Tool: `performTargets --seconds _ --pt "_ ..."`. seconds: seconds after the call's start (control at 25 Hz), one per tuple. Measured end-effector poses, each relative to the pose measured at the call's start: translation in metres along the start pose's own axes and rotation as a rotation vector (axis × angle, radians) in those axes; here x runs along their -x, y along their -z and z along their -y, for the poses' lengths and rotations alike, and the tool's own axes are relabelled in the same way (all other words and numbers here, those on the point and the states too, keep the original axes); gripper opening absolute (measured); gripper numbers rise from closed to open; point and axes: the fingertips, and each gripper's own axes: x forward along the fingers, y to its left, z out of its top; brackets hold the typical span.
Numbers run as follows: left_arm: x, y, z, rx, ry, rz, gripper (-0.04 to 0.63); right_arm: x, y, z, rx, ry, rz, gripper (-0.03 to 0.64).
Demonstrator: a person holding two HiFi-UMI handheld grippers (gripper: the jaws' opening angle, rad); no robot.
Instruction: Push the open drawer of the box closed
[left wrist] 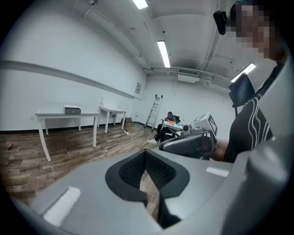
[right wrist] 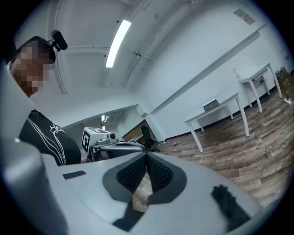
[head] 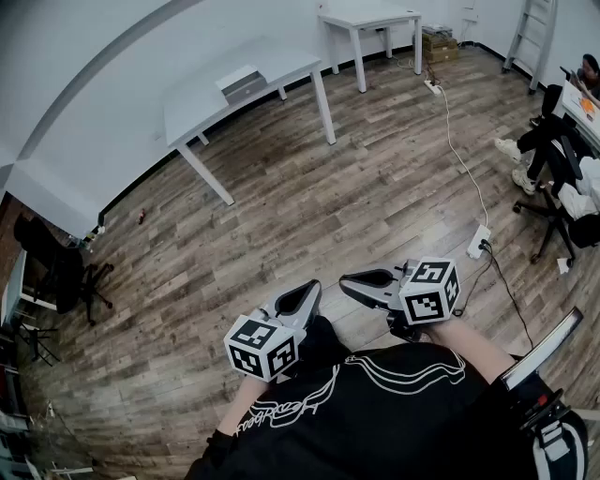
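Observation:
A small grey box [head: 242, 84] stands on a white table [head: 202, 98] across the room; it is too small to tell how its drawer stands. The left gripper view shows the box [left wrist: 72, 109] far off, and so does the right gripper view, where the box [right wrist: 211, 105] sits on the table. My left gripper [head: 309, 286] and right gripper [head: 345, 279] are held close to my body over the wooden floor, far from the table. The jaws of my left gripper [left wrist: 146, 153] are shut on nothing. The jaws of my right gripper [right wrist: 147, 156] also meet with nothing between them.
A second white table [head: 370, 17] stands at the back, with cardboard boxes [head: 439, 45] and a ladder [head: 527, 28] beyond. A cable and power strip [head: 478, 242] lie on the floor at right. A seated person [head: 553, 131] is at far right, a black chair [head: 56, 267] at left.

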Motion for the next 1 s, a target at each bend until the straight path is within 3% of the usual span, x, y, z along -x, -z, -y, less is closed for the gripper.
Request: performTargets --seconds 0.2,0.4,0.52,0.68,0.84,1.0 --pt "-0.009 -0.015 -0.099 0.015 -0.025 -0.005 0.006 -0.075 -0.02 0.059 -0.017 0.005 -0.007 0.009" --pt "-0.01 -0.032 -0.23 0.068 -0.071 -0.042 0.006 -0.185 -0.05 0.125 -0.095 -0.023 -0.032 0.009" --pt "-0.005 -0.059 -0.317 0.075 -0.098 -0.046 0.006 -0.258 -0.088 0.161 -0.141 -0.049 -0.015 0.009" --pt "-0.001 -0.108 -0.417 0.067 -0.107 -0.014 0.006 -0.341 -0.151 0.2 -0.06 -0.011 0.0 0.009" --pt "-0.011 -0.14 -0.471 0.058 -0.086 0.025 0.006 -0.376 -0.191 0.224 0.022 0.019 0.003 0.009" --pt "-0.039 -0.154 -0.499 0.081 -0.051 0.027 0.006 -0.377 -0.205 0.263 -0.021 0.06 0.003 0.009"
